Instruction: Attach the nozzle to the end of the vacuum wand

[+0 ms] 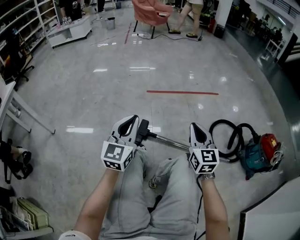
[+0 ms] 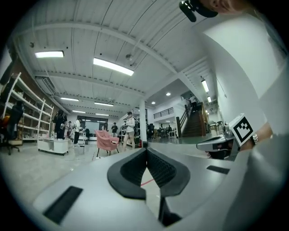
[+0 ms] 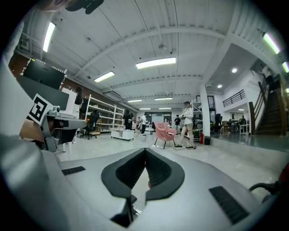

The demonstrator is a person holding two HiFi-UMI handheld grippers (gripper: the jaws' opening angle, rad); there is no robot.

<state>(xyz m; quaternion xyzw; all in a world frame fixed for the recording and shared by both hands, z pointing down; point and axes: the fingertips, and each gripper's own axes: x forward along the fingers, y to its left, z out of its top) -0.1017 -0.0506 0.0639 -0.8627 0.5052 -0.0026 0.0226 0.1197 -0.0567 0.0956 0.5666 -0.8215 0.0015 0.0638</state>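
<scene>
Grippers hang level over the person's knees: the left gripper (image 1: 134, 118) and the right gripper (image 1: 193, 125) are both pinched together on nothing. On the floor beyond them lies the wand (image 1: 165, 139), with the black nozzle (image 1: 142, 130) at its left end. It looks already joined, so neither needs holding.

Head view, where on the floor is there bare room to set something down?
The widest bare floor lies between the red tape line and the pink chair, and left of the wand toward the white table legs. Crowded at right: hose and vacuum cleaner.
</scene>
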